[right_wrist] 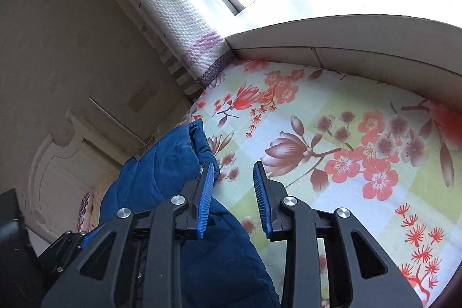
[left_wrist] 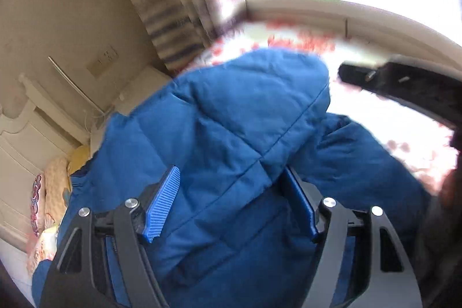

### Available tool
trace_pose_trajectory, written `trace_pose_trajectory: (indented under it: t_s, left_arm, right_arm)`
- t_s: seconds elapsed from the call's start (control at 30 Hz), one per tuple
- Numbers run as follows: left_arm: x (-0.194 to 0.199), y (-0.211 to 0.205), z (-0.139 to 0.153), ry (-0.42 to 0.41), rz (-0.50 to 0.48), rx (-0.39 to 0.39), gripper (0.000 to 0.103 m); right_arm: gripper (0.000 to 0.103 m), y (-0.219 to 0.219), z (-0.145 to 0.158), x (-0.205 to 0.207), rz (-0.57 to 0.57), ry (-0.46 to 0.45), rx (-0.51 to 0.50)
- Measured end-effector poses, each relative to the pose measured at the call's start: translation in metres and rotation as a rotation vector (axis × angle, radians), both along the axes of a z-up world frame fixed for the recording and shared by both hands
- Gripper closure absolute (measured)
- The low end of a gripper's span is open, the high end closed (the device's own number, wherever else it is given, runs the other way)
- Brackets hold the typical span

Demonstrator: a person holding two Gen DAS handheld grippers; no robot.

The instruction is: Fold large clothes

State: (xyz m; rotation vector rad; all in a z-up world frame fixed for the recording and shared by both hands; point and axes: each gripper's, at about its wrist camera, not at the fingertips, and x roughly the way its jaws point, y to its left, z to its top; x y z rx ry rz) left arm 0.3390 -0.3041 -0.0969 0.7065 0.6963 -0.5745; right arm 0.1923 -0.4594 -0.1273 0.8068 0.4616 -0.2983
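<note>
A blue padded jacket (left_wrist: 231,111) lies bunched on the floral bed sheet (right_wrist: 317,111). In the left wrist view my left gripper (left_wrist: 231,169) hangs close over it with jaws wide. Jacket fabric bulges up between the blue pads (left_wrist: 163,204), and a fold covers part of the right one; the left pad's ribbed face is bare. In the right wrist view my right gripper (right_wrist: 233,163) stands at the jacket's edge (right_wrist: 161,163). Its jaws are narrow, with only sheet showing in the gap. The jacket's rim lies just outside the left pad (right_wrist: 206,198).
The bed ends against a pale window ledge (right_wrist: 346,31), with a patterned curtain (right_wrist: 173,5) at its left corner. A cream headboard (left_wrist: 23,149) and pillows (left_wrist: 55,186) sit at far left. A blurred black gripper body (left_wrist: 404,85) shows at right over the sheet.
</note>
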Motion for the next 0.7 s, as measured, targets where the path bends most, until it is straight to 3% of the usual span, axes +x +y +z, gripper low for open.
trace_pose_trajectory:
  t_s: [0.03,0.1,0.2,0.27,0.33,0.43,0.47,0.53,0.6,0.7]
  left_arm:
    - [0.003,0.002,-0.001,0.007,0.005,-0.019,0.038]
    - [0.006,0.016,0.009,0.028,0.019,-0.11,0.084]
    - [0.016,0.06,0.044,0.079,0.092,-0.364,0.093]
    - [0.029,0.118,0.069,0.168,0.192,-0.628,0.093]
    - [0.043,0.184,0.078,0.272,0.3,-0.872,0.093]
    - [0.05,0.277,0.056,0.387,0.482,-1.112,0.092]
    - [0.053,0.296,0.046,0.419,0.525,-1.14,0.088]
    - [0.05,0.333,0.017,0.5,0.613,-1.169,0.07]
    - [0.042,0.36,-0.011,0.544,0.704,-1.144,0.042]
    - [0.031,0.379,-0.025,0.55,0.726,-1.121,0.035]
  right_arm:
    - [0.073,0.0,0.0,0.001,0.003,0.002,-0.004]
    - [0.073,0.001,-0.001,0.003,0.01,0.004,-0.006]
    - [0.073,0.001,-0.003,0.005,0.021,0.002,0.001]
    - [0.073,0.001,-0.003,0.005,0.024,0.001,0.001]
    - [0.073,0.001,-0.003,0.006,0.031,0.0,-0.002]
    - [0.073,0.002,-0.003,0.009,0.043,0.004,-0.008]
    - [0.073,0.002,-0.003,0.01,0.047,0.005,-0.011]
    - [0.072,0.003,-0.003,0.011,0.053,0.009,-0.016]
    - [0.072,0.003,-0.003,0.012,0.057,0.011,-0.019]
    - [0.072,0.003,-0.004,0.013,0.057,0.012,-0.019]
